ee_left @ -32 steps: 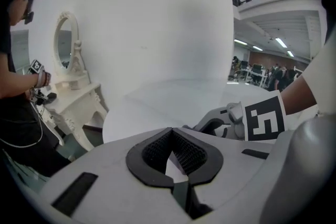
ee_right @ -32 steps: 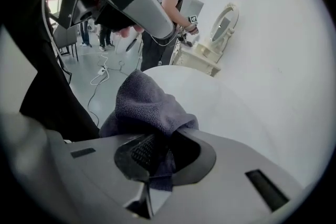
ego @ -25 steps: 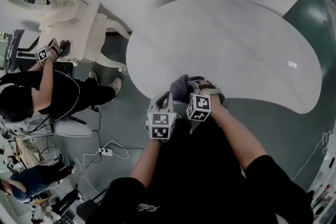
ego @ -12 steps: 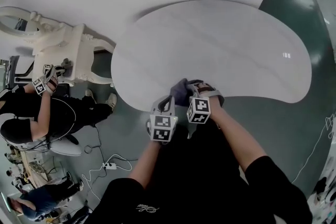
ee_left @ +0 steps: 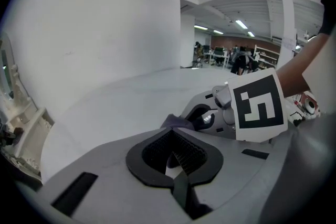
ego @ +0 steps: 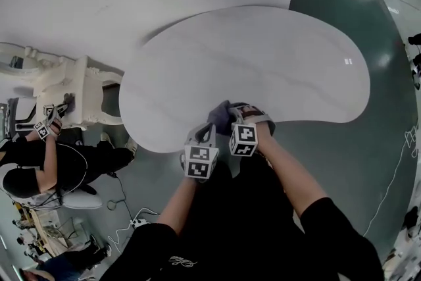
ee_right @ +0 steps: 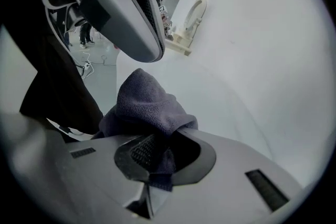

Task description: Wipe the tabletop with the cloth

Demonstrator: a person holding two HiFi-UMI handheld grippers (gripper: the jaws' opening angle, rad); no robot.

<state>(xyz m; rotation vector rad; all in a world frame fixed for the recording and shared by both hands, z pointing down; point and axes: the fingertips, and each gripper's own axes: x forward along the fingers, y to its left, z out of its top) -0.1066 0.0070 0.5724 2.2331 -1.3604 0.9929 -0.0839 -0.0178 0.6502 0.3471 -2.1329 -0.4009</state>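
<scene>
Head view: the cloth (ego: 220, 116) sits bunched at the near edge of the table (ego: 263, 56). The right gripper (ego: 235, 114) is on it and the left gripper (ego: 205, 133) is just beside.

Left gripper view: its jaws meet on nothing.

Right gripper view: its jaws clamp the cloth.

By my reading, nearly the whole tabletop is left to wipe.

Bunched grey cloth (ee_right: 147, 102) lies at near edge of white tabletop (ego: 263, 62).
</scene>
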